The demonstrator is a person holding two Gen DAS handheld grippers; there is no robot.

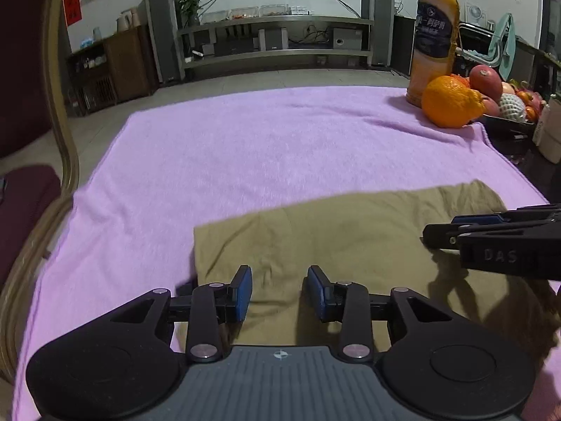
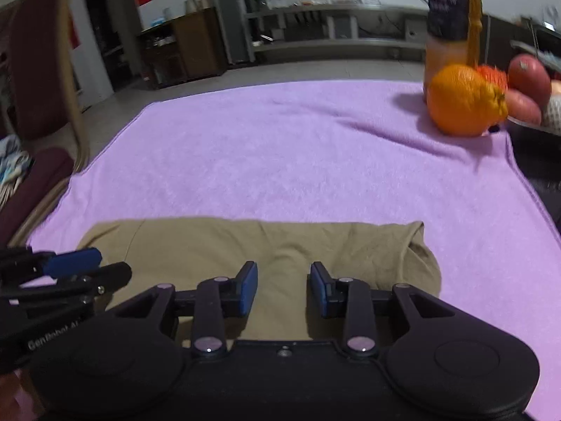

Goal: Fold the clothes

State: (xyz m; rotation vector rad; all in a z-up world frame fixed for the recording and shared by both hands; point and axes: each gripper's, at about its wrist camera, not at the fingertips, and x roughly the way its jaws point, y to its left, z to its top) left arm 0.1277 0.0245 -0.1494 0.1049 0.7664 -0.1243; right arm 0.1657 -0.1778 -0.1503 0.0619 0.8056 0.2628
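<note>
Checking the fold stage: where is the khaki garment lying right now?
In both wrist views the khaki garment lies folded on the near part of the purple towel, under both grippers, well short of the orange at far right.

Wide bare purple towel (image 1: 245, 147) ahead gives free passage; orange (image 1: 450, 101), juice bottle (image 1: 434, 35) and fruit tray (image 1: 508, 124) block far-right corner.

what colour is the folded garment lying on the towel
Khaki tan, plain with no pattern. The folded garment shows best in the right wrist view, on the lilac towel.
</note>
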